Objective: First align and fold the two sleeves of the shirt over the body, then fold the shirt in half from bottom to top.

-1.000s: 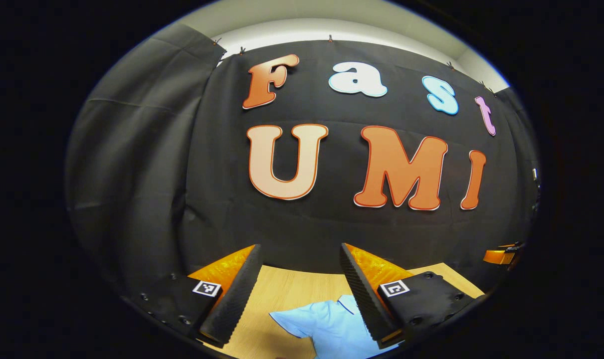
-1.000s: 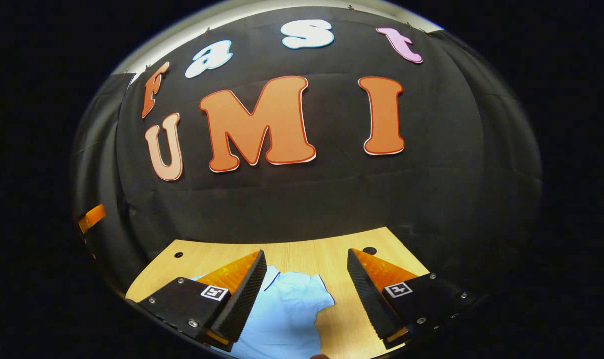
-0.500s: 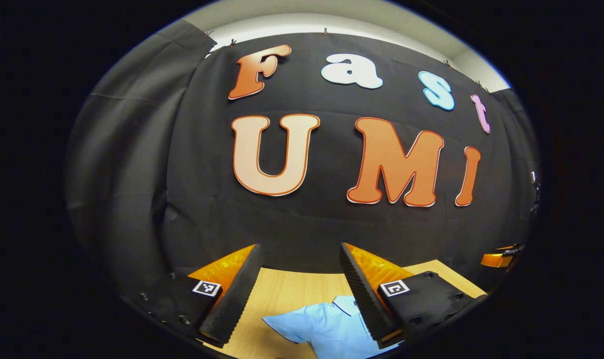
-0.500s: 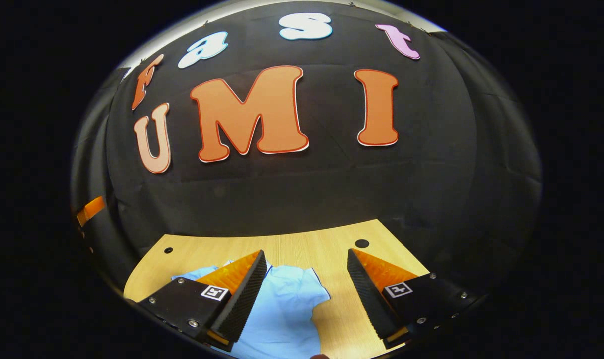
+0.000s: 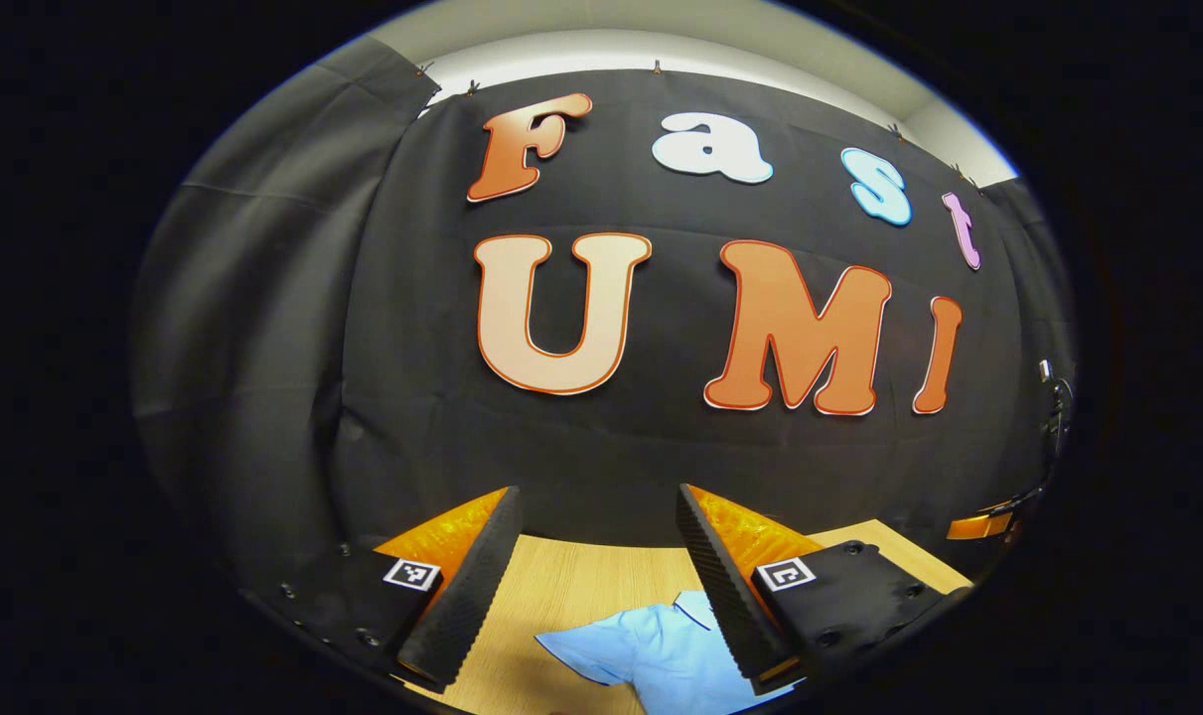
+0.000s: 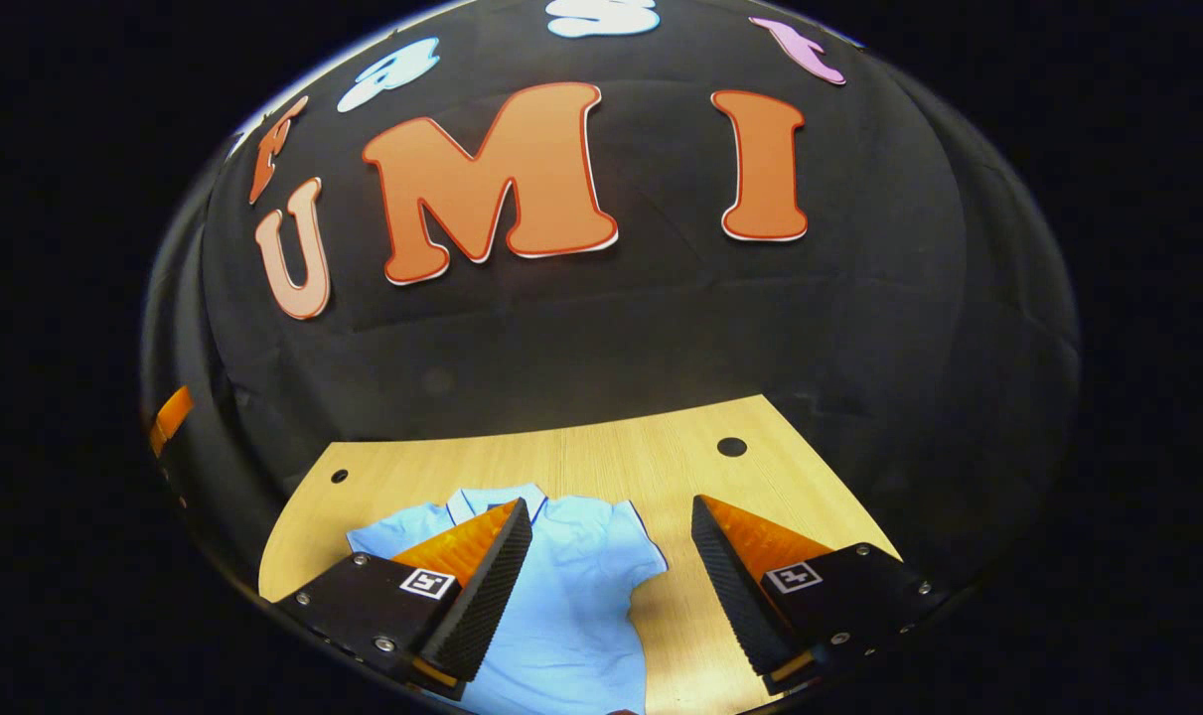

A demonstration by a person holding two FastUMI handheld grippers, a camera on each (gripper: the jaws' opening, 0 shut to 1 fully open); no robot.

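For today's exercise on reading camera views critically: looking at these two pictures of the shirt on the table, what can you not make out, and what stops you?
- Shirt hem, right gripper view: cut off by the picture's lower edge.
- Its left sleeve, right gripper view: partly behind the right tool finger.
- Shirt body, left gripper view: partly behind the left tool finger and cut off below.
- Table front edge: out of frame in both views.

Black cloth wall (image 6: 661, 338), pale wooden table (image 6: 641, 467) with round holes, white ceiling strip (image 5: 661, 40)

the shirt (image 6: 571, 596) runs off the bottom edge, its left sleeve partly behind a finger (image 6: 477, 596).
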